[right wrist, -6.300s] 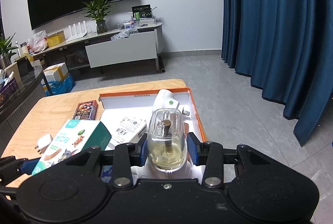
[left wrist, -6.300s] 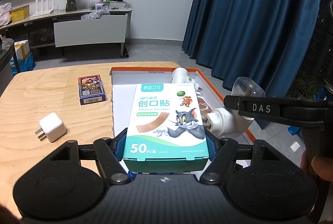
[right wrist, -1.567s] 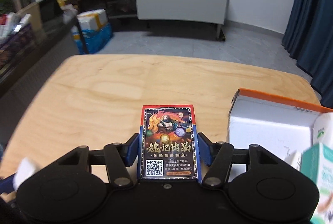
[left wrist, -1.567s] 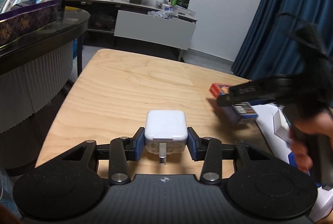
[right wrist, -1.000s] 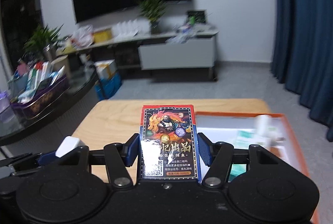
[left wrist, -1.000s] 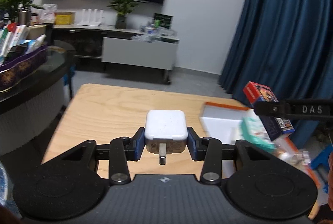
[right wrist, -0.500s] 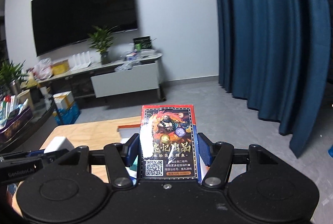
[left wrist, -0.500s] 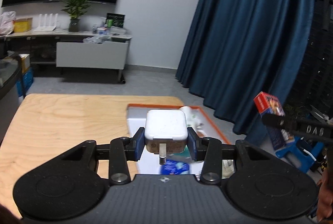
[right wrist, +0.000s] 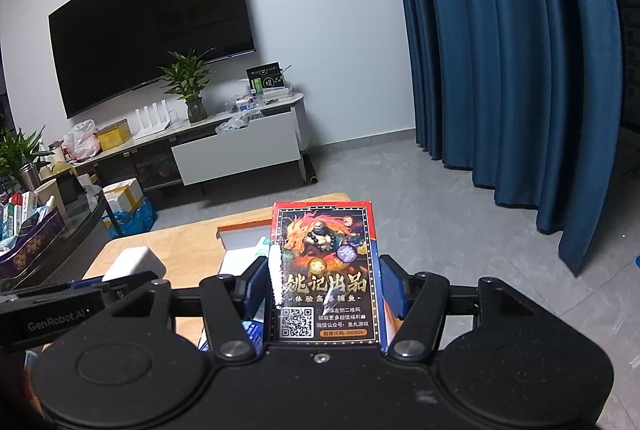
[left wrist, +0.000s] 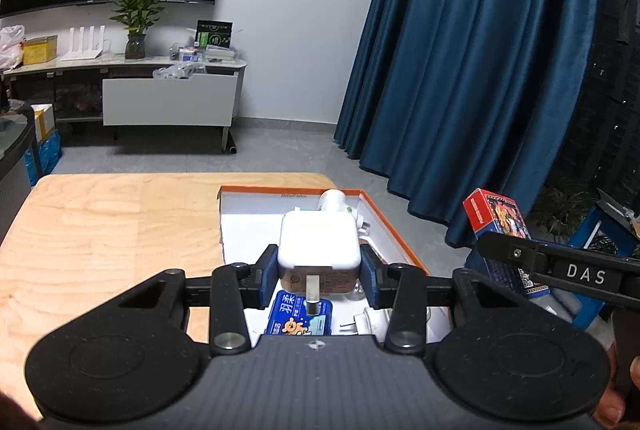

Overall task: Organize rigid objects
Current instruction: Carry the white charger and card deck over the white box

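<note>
From the left wrist view, the left tool (left wrist: 319,280) is clamping a white charger (left wrist: 319,244) by its sides, metal prong pointing back toward the camera. The charger is hanging above an orange-rimmed box (left wrist: 394,230) sitting at the right edge of the wooden surface (left wrist: 100,230). Only this view is showing the box's inside: a blue packet (left wrist: 300,316) and a white bottle-like thing (left wrist: 334,200) at the far end. At the right, the right tool's finger is crossing a red-and-blue card box, held off beyond the surface's edge.

From the right wrist view, the right tool (right wrist: 324,292) is gripping that card box (right wrist: 326,272) flat between its blue pads, face up, showing a dragon picture, gold characters and a QR code. The orange-rimmed box is lying mostly hidden behind it. At the left, the charger is peeking above the left tool's arm.
</note>
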Motion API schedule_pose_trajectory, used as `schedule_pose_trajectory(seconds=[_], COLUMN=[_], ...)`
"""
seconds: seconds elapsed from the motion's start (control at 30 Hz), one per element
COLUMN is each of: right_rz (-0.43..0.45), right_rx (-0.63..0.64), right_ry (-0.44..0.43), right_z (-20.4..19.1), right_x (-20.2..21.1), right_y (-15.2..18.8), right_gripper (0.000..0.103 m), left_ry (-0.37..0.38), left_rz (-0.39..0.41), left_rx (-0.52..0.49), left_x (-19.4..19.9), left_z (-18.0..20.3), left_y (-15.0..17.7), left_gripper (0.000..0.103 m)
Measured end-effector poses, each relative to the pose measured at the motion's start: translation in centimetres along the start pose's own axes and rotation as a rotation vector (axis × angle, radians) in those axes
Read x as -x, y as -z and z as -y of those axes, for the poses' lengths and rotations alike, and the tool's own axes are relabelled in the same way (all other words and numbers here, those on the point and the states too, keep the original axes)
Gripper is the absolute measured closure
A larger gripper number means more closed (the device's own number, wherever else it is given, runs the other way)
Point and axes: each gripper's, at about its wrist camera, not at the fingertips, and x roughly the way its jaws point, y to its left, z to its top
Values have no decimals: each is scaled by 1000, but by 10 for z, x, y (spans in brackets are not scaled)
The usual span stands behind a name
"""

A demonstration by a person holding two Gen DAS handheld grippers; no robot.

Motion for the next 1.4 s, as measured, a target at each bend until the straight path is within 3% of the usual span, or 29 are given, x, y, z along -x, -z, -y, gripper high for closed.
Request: schedule_pose_trajectory(seconds=[1.4], right_rz=[-50], right_rx=[60], right_ry=[-23], right_z=[-7], right_x=[-29], right_y=[3], right_gripper=[32], left_ry=[-37], left_rz=[-50], left_rx=[-4], left_x=[-9], left_z=[13], left_y=[9], left_gripper=[60])
